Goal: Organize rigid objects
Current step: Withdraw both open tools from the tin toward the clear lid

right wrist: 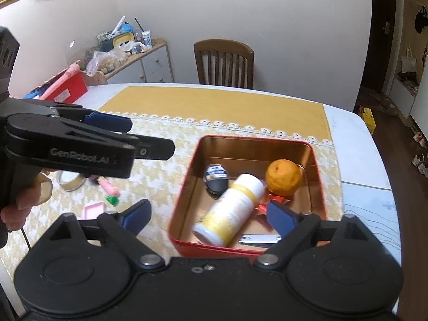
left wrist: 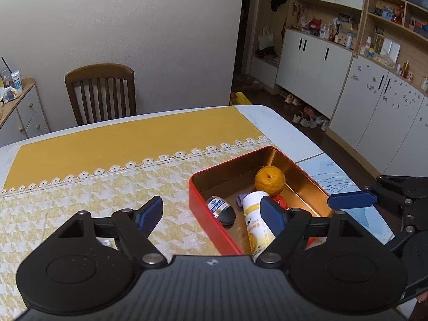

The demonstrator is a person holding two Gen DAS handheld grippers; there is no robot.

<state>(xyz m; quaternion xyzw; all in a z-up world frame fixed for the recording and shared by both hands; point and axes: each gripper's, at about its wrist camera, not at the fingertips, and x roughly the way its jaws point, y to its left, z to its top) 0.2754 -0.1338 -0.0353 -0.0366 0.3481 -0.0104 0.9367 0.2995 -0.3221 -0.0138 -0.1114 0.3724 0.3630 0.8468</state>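
Note:
A red tin box [left wrist: 206, 219] [right wrist: 184, 195] with a copper inside sits on the patterned tablecloth. It holds an orange [left wrist: 269, 182] [right wrist: 283, 178], a white and yellow bottle [left wrist: 255, 214] [right wrist: 230, 211] lying down, a small dark jar [left wrist: 221, 208] [right wrist: 216, 178], a red wrapper [right wrist: 275, 200] and a metal nail clipper [right wrist: 258, 239]. My left gripper [left wrist: 211, 211] is open and empty above the box's near left wall. My right gripper [right wrist: 208, 215] is open and empty over the box's near edge. The left gripper also shows in the right wrist view [right wrist: 149, 136].
Left of the box lie a tape roll [right wrist: 70, 180], a pink toy [right wrist: 108, 184], a green piece [right wrist: 112, 200] and a pink tray [right wrist: 93, 210]. A wooden chair [left wrist: 100, 93] stands at the table's far side. A red box [right wrist: 67, 87] sits at the far left corner.

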